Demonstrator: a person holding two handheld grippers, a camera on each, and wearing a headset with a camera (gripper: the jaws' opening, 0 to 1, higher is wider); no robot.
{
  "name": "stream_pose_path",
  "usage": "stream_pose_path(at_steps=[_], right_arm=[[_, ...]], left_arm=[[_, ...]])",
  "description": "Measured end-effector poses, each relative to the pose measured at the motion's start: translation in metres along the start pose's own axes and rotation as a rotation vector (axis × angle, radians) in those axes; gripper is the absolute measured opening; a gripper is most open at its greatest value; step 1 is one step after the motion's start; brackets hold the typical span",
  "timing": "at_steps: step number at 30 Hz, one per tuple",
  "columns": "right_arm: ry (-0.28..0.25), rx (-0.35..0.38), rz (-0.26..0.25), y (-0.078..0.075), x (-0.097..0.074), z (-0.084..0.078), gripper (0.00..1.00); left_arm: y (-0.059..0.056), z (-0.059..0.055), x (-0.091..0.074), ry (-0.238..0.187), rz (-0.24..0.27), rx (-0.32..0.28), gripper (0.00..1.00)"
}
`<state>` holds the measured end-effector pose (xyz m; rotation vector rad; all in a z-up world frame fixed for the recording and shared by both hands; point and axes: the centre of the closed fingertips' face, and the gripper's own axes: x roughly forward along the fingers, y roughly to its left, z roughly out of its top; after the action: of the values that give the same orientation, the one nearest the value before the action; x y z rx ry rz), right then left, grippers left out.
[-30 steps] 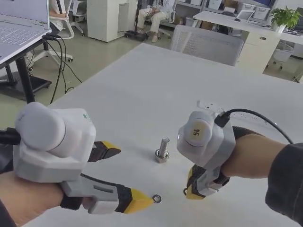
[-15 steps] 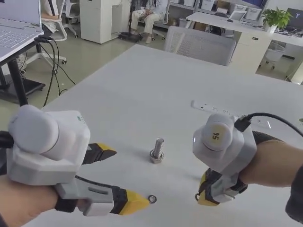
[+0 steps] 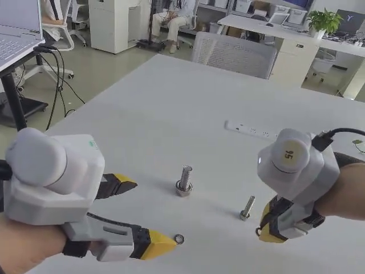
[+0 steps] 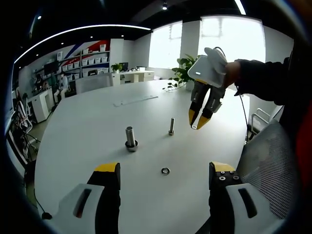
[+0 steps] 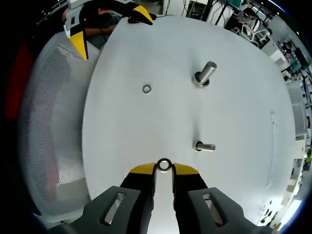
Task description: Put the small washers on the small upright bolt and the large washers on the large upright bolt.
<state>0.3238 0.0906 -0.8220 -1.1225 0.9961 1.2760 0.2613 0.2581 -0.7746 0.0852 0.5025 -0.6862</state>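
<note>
White tabletop (image 3: 171, 114) in an open office: a small washer is held just beside the small bolt.

The small washer (image 5: 164, 165) is pinched in the clenched fingers (image 5: 141, 170) of the right gripper (image 3: 267, 233). That gripper has been drawn aside, so the small bolt (image 3: 247, 208), hidden a second ago, is uncovered; threading is judged still to be done. The large bolt (image 3: 183, 181) stands near. A loose washer (image 3: 179, 238) lies by the left gripper (image 3: 147, 214), fingers spread and empty. A power strip (image 3: 251, 130) and a mesh chair (image 3: 234, 54) are seen beyond.

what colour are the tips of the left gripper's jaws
Yellow, ahead of black, on the left gripper; it shows best in the left gripper view.
</note>
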Motion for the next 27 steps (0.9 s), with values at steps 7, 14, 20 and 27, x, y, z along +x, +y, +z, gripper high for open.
stream_pose_path(at_steps=[7,14,20,27], right_arm=[[0.000,0.021,-0.032,-0.017,-0.012,-0.007,0.14],[-0.002,0.019,-0.058,-0.030,-0.019,-0.004,0.14],[-0.010,0.002,-0.071,-0.038,-0.022,0.008,0.14],[-0.011,-0.018,-0.077,-0.050,-0.020,0.020,0.14]], left_arm=[[0.001,-0.001,0.000,0.002,-0.002,-0.001,0.74],[0.000,-0.002,0.001,0.008,-0.004,-0.001,0.74],[0.000,-0.002,0.000,0.009,-0.002,-0.004,0.74],[0.000,-0.003,0.000,0.013,0.000,-0.007,0.74]])
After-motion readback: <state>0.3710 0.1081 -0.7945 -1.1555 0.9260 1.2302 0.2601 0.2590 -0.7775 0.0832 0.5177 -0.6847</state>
